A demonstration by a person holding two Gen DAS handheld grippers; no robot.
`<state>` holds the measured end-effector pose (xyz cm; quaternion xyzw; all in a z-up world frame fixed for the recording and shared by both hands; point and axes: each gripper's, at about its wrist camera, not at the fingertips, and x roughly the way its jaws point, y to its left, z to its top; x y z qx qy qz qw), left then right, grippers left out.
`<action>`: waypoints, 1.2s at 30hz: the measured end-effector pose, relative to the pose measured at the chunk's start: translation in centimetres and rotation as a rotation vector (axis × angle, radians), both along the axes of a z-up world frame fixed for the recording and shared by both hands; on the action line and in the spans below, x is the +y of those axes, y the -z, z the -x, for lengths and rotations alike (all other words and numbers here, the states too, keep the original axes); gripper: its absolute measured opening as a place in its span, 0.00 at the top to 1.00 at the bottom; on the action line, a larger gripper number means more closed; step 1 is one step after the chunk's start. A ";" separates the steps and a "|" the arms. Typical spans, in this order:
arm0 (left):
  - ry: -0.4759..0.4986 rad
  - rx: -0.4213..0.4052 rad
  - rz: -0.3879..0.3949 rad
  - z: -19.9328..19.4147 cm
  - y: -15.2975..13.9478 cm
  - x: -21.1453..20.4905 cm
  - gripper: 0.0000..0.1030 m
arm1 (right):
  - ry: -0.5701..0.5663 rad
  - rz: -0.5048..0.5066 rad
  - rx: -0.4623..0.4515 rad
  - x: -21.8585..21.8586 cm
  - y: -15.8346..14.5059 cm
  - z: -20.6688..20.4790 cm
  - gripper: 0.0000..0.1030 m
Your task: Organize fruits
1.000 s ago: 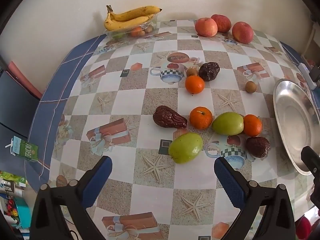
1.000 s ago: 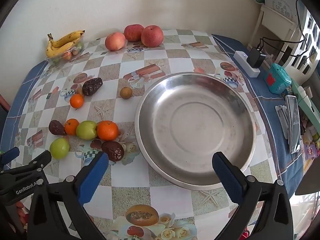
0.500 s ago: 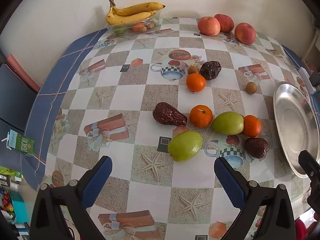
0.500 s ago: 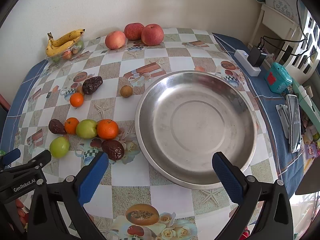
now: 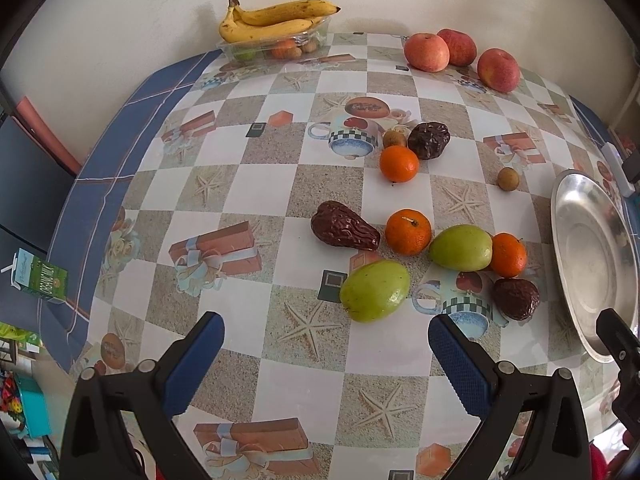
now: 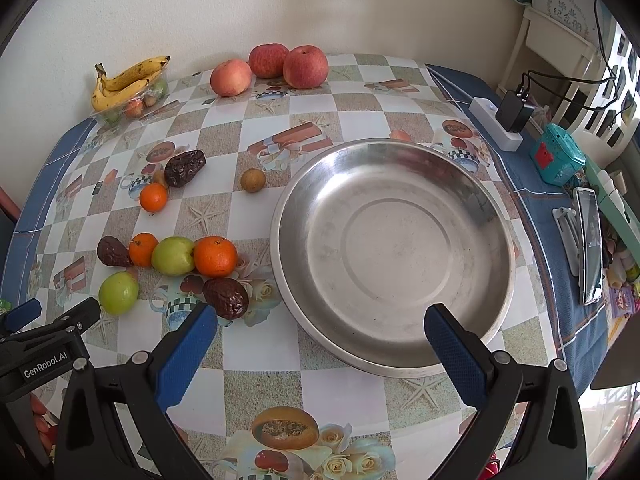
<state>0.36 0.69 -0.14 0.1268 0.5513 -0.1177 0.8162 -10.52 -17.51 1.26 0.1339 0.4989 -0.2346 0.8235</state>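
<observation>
While both grippers hover above the near edge of the worktop (image 5: 248, 160), neither holds anything: the left gripper (image 5: 324, 356) has its blue ribbed fingers (image 5: 196, 356) spread wide, and the right gripper (image 6: 320, 344) is spread just as wide over the near rim of the steel dish (image 6: 394, 252).

Fruit lies loose on the glossy checkered oilcloth. Nearest the left gripper sits a smooth green fruit (image 5: 375, 291), egg-shaped, its long axis running left-low to right-high. Behind it a wrinkled dark date (image 5: 345, 231) lies with its narrow end pointing right, touching or nearly touching a tangerine (image 5: 408, 232). A second green fruit (image 5: 461, 248) lies lengthwise beside that, pressed against another tangerine (image 5: 508, 254), with a rounder wrinkled date (image 5: 516, 298) just in front. Farther back are a third tangerine (image 5: 399, 163), a third date (image 5: 429, 140) and a small brown round fruit (image 5: 508, 179) set apart. Three red apples (image 5: 426, 52) line the far edge, and bananas (image 5: 276, 20) rest across a clear plastic tray (image 5: 276, 46).

Only the right wrist view shows the dish whole: round, shallow, dull-polished and empty, right of the fruit cluster. It also shows a power strip (image 6: 496, 128) and a phone (image 6: 590, 244) on the blue border, which the left view lacks.
</observation>
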 end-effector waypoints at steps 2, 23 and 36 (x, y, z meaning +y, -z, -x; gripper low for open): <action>-0.003 0.003 0.002 -0.1 0.1 0.1 0.00 | 0.000 -0.001 0.001 0.0 -0.1 0.0 0.00; -0.014 0.022 0.008 -0.1 0.4 0.1 0.00 | -0.002 -0.011 0.010 0.1 0.2 -0.1 0.00; -0.014 0.031 0.012 -0.1 0.6 0.2 0.00 | -0.005 -0.014 0.014 0.2 0.4 -0.1 0.00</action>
